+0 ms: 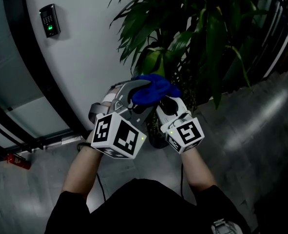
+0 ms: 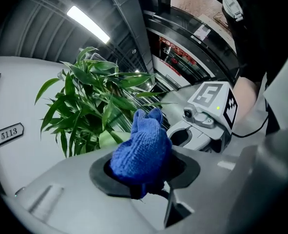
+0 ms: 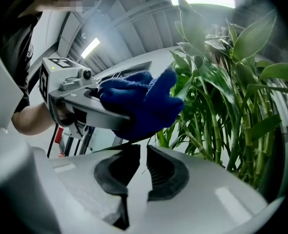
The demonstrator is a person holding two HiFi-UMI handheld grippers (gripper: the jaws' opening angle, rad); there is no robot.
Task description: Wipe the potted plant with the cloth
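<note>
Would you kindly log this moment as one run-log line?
left gripper shut on blue cloth | right gripper nearly shut, empty | plant ahead, wiping contact unclear

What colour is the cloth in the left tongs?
The knitted cloth is bright blue; left gripper view shows it best.

Glossy grey floor [image 1: 260, 130]; potted plant [image 1: 217, 48] stands on it by white wall [image 1: 85, 57]; red object [image 1: 18, 161] at left

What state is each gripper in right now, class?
Left gripper: closed on the blue cloth.
Right gripper: closed, holding nothing.
</note>
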